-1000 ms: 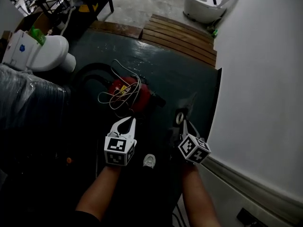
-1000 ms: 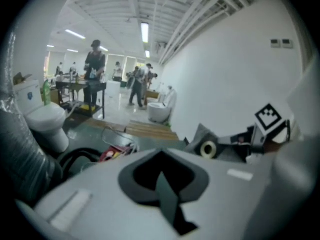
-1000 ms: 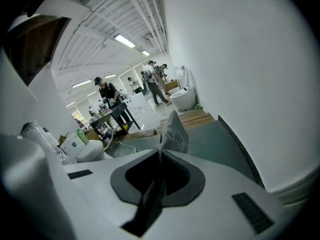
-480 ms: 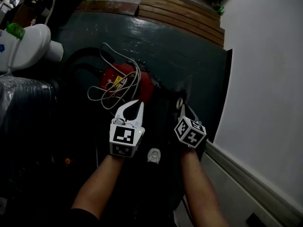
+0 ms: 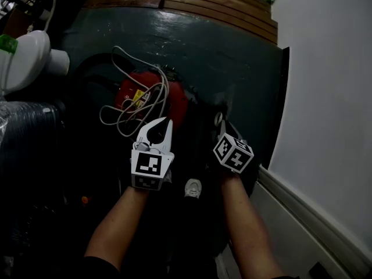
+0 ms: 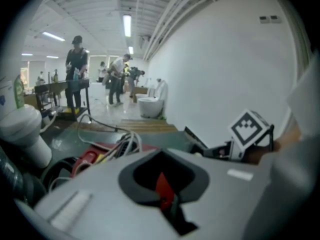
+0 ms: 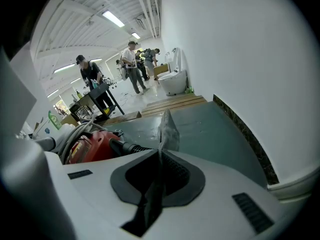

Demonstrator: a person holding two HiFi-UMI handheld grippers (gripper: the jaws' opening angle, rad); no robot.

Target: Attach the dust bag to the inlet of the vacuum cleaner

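- Well, nearest are two bare forearms, each with a gripper, seen from the head view.
- Left gripper (image 5: pixel 164 124): jaws pressed together. Only its own view shows a red sliver in the seam; I can't tell what it is.
- Right gripper (image 7: pixel 159 153): jaws clamped on the dust bag (image 7: pixel 168 128), a thin grey sheet standing edge-on from the tips. The head view shows the bag only dimly.
- Vacuum (image 5: pixel 145 95): red, on the dark green floor (image 5: pixel 232 57) just beyond the left gripper, with a white cord (image 5: pixel 119 114) looped over it. The bag hangs just right of it.
- Right gripper view alone shows a black ribbed stub (image 7: pixel 126 147) poking from the vacuum towards the bag.
- Beyond: wooden boards (image 5: pixel 221 7), a toilet (image 5: pixel 26 60) at left.
- Farthest, in gripper views only: people (image 7: pixel 92 76) at a bench.
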